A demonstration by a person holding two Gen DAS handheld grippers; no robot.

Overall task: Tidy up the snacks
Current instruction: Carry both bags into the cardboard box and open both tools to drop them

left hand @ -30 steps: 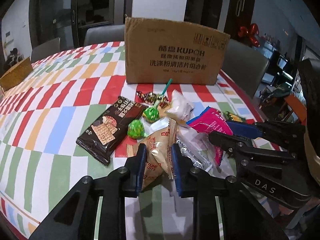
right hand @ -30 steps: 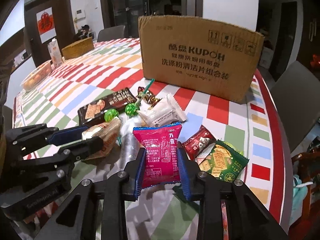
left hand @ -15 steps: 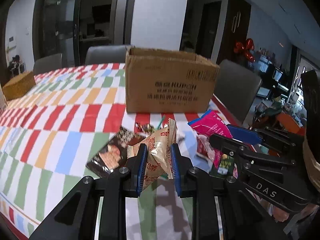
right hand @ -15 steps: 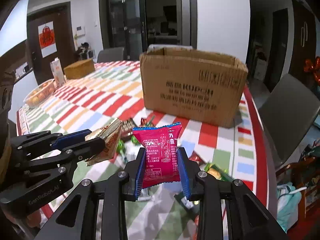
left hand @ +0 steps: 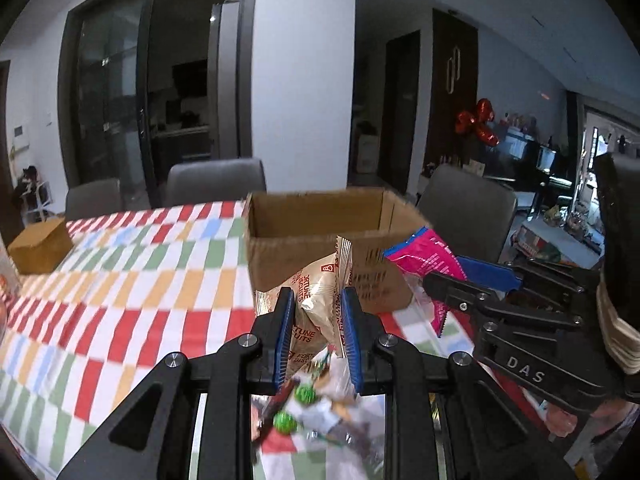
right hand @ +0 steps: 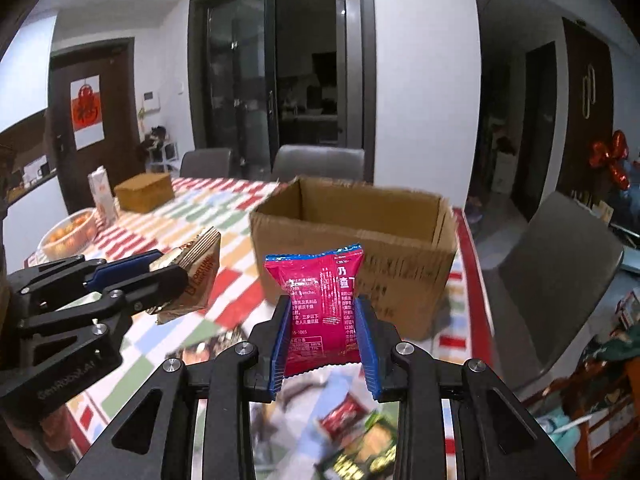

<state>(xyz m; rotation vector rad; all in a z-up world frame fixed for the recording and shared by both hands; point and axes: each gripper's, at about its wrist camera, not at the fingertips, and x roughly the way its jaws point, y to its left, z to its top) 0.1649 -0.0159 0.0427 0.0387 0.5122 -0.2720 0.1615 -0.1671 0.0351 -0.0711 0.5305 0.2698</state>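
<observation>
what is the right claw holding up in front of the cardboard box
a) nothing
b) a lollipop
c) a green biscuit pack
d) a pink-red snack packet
d: the right claw is shut on the pink-red snack packet, lifted before the open cardboard box.

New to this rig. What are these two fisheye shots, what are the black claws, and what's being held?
No robot: a person holds two handheld grippers, each with a camera looking along its fingers. In the left view, the left gripper is shut on a beige biscuit packet. In the right view, the right gripper is shut on a pink snack packet. Both are raised, facing an open cardboard box on the checked tablecloth. More snacks lie blurred below.
</observation>
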